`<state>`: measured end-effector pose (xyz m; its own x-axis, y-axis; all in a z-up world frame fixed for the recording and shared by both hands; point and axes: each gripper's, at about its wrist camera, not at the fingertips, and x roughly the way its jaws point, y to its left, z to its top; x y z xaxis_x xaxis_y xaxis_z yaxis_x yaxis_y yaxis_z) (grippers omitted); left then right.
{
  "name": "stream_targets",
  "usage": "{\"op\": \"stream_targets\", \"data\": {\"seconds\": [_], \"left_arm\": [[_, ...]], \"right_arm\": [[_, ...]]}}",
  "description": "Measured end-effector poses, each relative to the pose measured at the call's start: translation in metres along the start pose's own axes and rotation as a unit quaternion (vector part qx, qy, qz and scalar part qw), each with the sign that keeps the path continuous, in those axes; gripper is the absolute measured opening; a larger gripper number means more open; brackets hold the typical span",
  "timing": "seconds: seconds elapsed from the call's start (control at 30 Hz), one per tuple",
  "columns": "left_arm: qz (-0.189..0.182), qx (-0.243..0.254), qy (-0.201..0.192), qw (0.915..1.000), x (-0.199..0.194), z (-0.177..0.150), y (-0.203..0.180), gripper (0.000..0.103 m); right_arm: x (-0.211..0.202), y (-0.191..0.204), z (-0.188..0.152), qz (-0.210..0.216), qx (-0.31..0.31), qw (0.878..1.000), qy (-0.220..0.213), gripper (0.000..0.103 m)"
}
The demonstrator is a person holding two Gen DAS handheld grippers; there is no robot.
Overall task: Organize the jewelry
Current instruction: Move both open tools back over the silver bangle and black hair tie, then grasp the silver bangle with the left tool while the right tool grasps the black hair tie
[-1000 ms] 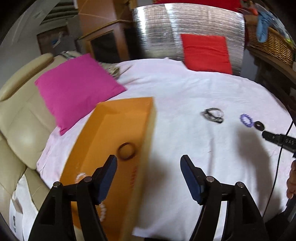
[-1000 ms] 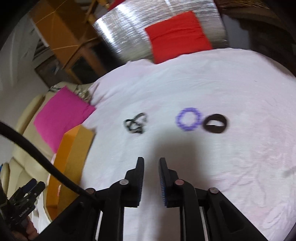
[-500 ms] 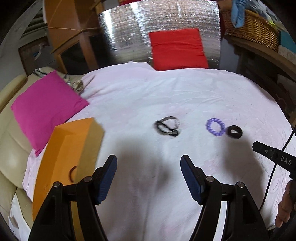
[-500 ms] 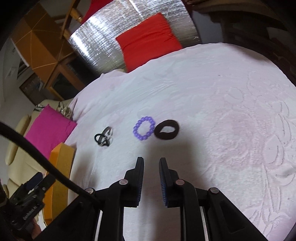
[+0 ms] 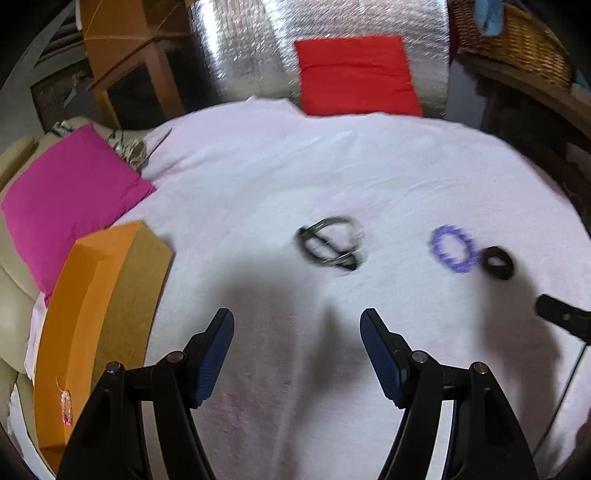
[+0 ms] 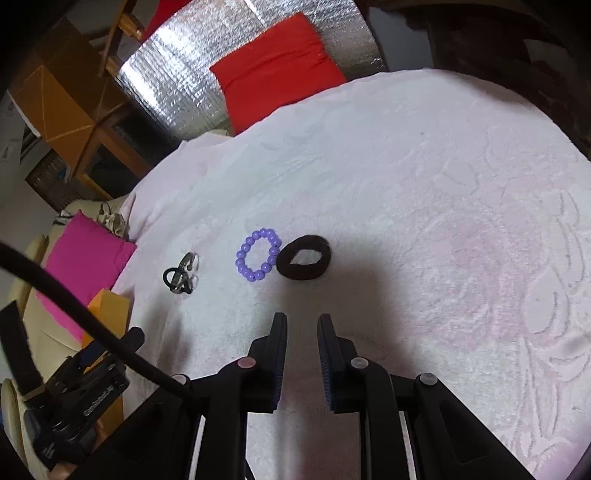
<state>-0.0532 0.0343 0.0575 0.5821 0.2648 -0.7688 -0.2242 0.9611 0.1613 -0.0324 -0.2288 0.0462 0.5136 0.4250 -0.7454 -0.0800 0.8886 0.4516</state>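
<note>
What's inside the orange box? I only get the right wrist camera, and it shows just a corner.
Observer: A small pinkish beaded piece lies inside the orange box.
Operator: Are the left jaws open?
Observer: Yes, the left gripper stands wide open, nothing between its jaws.
Operator: What's far off on the right?
Observer: A wicker basket with a blue cloth in it.

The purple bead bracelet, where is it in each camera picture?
Left wrist view: purple bead bracelet lies right of centre on the white cloth.
Right wrist view: it lies left of centre, ahead of the gripper.
Shared landmark: the dark hair tie just to its right.
</note>
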Motion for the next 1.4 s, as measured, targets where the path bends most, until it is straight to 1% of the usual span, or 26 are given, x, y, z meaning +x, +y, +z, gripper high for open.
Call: {"op": "stream_targets", "data": {"seconds": [0.07,0.13,0.23,0.3,0.37,0.47,0.57,0.63,0.7,0.87,0.93,1.07,1.23,1.4], "left_arm": [[-0.003,-0.016,0.018,0.9997,0.011,0.002,0.013,0.072],[-0.004,-0.029,0.017,0.9994,0.015,0.006,0.024,0.072],[-0.005,-0.037,0.02,0.9991,0.021,0.009,0.036,0.072],[-0.012,-0.051,0.036,0.998,0.028,0.009,0.045,0.072],[-0.02,-0.064,0.05,0.9965,0.034,0.008,0.051,0.072],[-0.012,-0.063,0.051,0.9966,0.038,0.009,0.052,0.072],[-0.026,-0.055,0.053,0.9967,0.039,0.008,0.047,0.072],[-0.035,-0.051,0.055,0.9966,0.041,0.009,0.044,0.072],[-0.041,-0.052,0.055,0.9963,0.044,0.012,0.042,0.072],[-0.052,-0.051,0.045,0.9963,0.051,0.023,0.034,0.072],[-0.065,-0.052,0.038,0.9958,0.054,0.028,0.03,0.072],[-0.094,-0.058,0.03,0.9934,0.063,0.037,0.025,0.073],[-0.114,-0.075,0.021,0.9904,0.072,0.047,0.024,0.074],[-0.104,-0.077,0.02,0.9914,0.079,0.054,0.023,0.074]], "right_arm": [[0.007,0.008,0.001,-0.003,-0.012,1.0,0.006,0.019],[0.013,0.013,0.003,-0.004,-0.017,1.0,0.006,0.019],[0.019,0.013,0.006,0.006,0.0,1.0,0.009,0.019],[0.024,0.015,0.007,0.018,0.011,1.0,0.013,0.019],[0.028,0.02,0.007,0.021,0.006,1.0,0.017,0.019],[0.032,0.029,0.007,0.012,-0.015,1.0,0.024,0.019],[0.023,0.024,0.011,0.004,-0.015,1.0,0.001,0.02],[0.018,0.015,0.015,-0.007,-0.004,1.0,-0.008,0.031],[0.017,0.003,0.018,-0.018,0.01,1.0,-0.012,0.035],[0.023,-0.009,0.029,-0.047,0.005,0.999,-0.018,0.035],[0.029,-0.013,0.035,-0.053,0.003,0.998,-0.017,0.035],[0.039,-0.015,0.041,-0.05,0.005,0.999,-0.011,0.035],[0.05,-0.01,0.046,-0.048,0.001,0.999,-0.009,0.035],[0.06,-0.008,0.048,-0.05,0.001,0.999,-0.004,0.036]]}}
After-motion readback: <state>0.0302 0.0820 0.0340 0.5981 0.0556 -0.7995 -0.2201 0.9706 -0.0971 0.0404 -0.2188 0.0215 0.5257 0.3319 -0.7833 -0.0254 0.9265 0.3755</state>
